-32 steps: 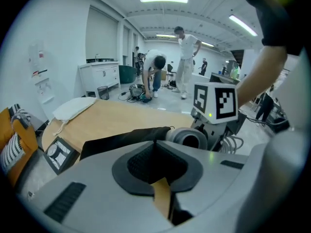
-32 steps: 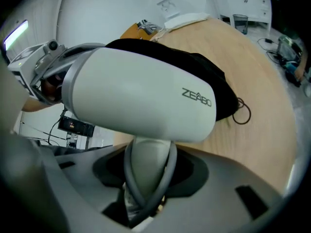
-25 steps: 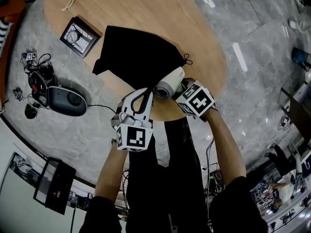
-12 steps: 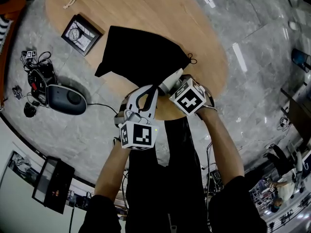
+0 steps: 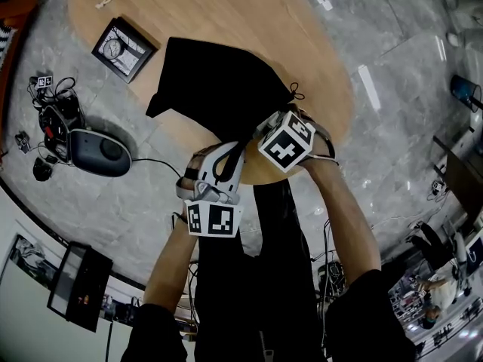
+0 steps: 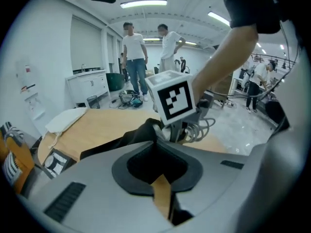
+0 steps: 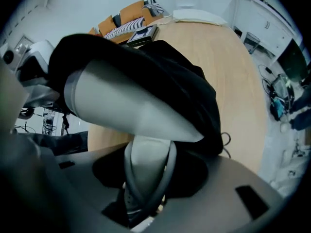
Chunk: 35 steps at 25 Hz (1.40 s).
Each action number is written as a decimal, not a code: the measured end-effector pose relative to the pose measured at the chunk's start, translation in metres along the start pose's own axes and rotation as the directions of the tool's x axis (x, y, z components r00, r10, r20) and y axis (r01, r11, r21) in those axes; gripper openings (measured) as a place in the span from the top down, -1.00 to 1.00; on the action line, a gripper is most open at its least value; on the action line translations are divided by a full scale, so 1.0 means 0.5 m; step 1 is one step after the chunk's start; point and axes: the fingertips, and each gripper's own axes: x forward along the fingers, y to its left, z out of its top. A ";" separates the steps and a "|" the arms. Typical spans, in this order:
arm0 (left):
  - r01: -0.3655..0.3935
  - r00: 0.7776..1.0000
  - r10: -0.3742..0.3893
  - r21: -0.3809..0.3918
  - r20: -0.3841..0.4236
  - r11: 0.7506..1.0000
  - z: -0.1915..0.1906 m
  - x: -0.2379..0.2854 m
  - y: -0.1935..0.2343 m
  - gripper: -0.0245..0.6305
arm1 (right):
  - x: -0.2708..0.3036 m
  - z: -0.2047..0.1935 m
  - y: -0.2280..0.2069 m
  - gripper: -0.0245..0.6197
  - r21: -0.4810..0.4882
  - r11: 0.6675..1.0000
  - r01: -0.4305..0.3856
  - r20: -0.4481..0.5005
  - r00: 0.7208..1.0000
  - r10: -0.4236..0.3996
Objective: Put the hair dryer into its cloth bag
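Head view: the black cloth bag (image 5: 215, 81) lies on the round wooden table (image 5: 226, 13), and 1 framed clock (image 5: 119, 49) sits near its far left corner. Your left gripper (image 5: 232, 148) meets the bag's near edge. Your right gripper (image 5: 269, 130) is just beside it, with its marker cube on top.

Left gripper view: your jaws are pressed together, with black bag fabric caught at the tips. The right gripper's cube stands close ahead.

Right gripper view: your 2 jaws clamp the handle of the grey hair dryer (image 7: 131, 106). Its barrel runs up and to the left. The bag's mouth is draped over the barrel's far end, and the near part is uncovered.
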 end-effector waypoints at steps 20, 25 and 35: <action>0.078 0.985 -0.095 -0.117 -0.143 0.990 -0.093 0.041 -0.025 0.85 | 0.044 0.072 -0.006 0.30 0.083 0.995 0.055 0.098 0.993 -0.063; 0.058 0.987 -0.076 -0.124 -0.145 0.991 -0.094 0.040 -0.013 0.85 | 0.043 0.074 0.004 -0.10 0.060 0.986 0.156 0.158 0.974 -0.164; -0.040 0.994 0.008 -0.286 -0.112 0.957 -0.075 0.022 0.058 0.85 | 0.018 -0.016 0.025 -0.19 0.189 0.976 0.107 0.226 0.963 -0.150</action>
